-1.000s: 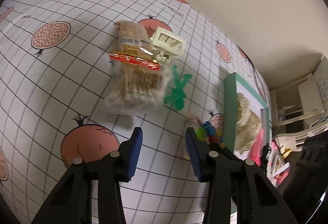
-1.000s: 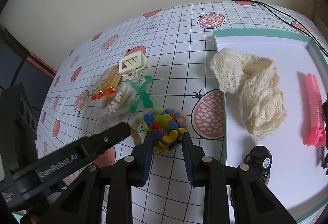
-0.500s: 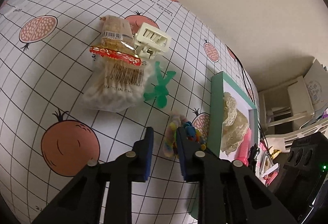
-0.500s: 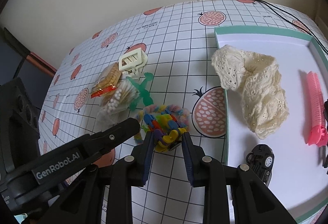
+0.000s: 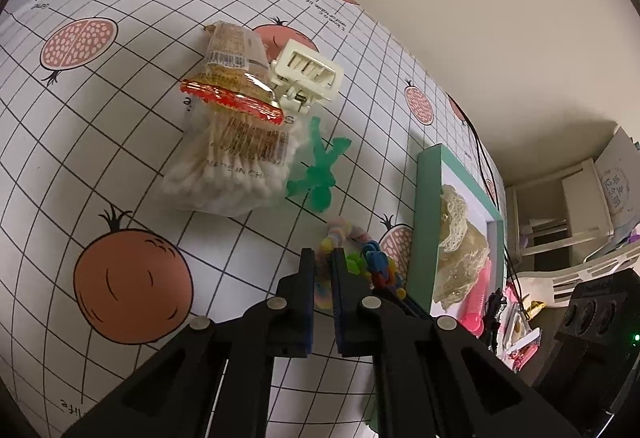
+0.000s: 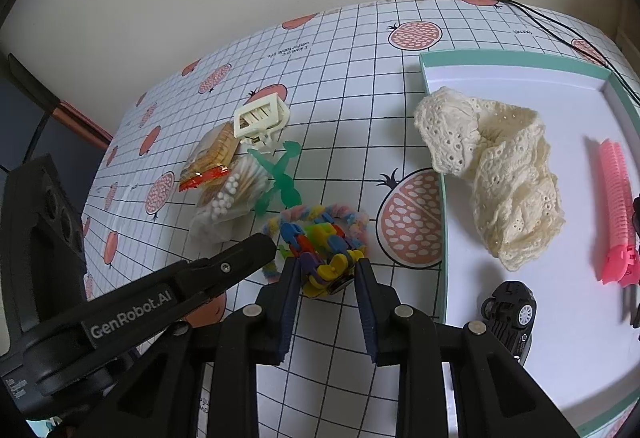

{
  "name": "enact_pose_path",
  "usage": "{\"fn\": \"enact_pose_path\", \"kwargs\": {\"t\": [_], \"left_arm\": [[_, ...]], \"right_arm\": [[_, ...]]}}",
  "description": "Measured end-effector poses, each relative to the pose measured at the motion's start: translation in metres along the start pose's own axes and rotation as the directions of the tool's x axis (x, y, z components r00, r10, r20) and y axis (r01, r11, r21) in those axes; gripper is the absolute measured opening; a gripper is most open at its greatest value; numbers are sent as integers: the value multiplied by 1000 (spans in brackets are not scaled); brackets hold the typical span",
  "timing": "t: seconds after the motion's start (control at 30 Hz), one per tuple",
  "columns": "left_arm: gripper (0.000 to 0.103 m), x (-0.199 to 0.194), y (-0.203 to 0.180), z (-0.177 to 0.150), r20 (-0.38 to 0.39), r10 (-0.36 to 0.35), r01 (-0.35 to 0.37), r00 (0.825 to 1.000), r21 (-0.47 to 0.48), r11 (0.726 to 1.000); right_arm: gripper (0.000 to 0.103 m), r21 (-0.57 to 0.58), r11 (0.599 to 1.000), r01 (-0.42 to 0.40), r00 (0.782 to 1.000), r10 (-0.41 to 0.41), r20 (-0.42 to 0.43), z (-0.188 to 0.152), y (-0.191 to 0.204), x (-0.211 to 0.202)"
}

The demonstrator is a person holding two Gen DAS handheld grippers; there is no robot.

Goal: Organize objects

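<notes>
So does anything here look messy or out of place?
Yes: the cotton swab bag, cream hair claw and green figure lie overlapping in one heap on the tablecloth, outside the tray.

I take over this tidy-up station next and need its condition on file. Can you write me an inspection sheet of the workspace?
Surface: white grid tablecloth printed with pomegranates.
Job's things: pastel fuzzy ring, multicoloured plastic link toy, bagged cotton swabs, cream hair claw, green plastic figure on the cloth.
Tray: teal-rimmed white tray holds cream lace cloth, pink comb clip, black toy car.
Grippers: left gripper pinches the ring; right gripper straddles the link toy.
Cables: black cable behind the tray.
Surroundings: white shelving.
</notes>
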State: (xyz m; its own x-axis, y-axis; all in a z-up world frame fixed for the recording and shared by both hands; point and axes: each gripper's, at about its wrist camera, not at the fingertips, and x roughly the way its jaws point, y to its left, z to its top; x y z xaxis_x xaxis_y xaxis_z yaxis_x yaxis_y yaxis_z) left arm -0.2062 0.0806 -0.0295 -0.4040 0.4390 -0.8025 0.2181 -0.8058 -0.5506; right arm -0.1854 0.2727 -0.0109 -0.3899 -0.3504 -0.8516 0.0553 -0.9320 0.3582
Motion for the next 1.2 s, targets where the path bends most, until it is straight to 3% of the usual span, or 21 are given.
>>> {"fn": "enact_pose_path", "kwargs": {"t": [0.37,0.83,1.2], "left_arm": [[7,-8,10,5,41,80,-79,996,-16,997],[6,-33,-13,8,118,12,-17,993,38,999],[6,-46,-34,3,149,-62,47,987,102,994]], "right_arm": [[30,6,1000,-22,998,22,50,3,-3,-13],[30,50,998,-33,982,23,186,8,-18,-47],[30,98,995,9,969,-33,244,7,-44,-70]]}}
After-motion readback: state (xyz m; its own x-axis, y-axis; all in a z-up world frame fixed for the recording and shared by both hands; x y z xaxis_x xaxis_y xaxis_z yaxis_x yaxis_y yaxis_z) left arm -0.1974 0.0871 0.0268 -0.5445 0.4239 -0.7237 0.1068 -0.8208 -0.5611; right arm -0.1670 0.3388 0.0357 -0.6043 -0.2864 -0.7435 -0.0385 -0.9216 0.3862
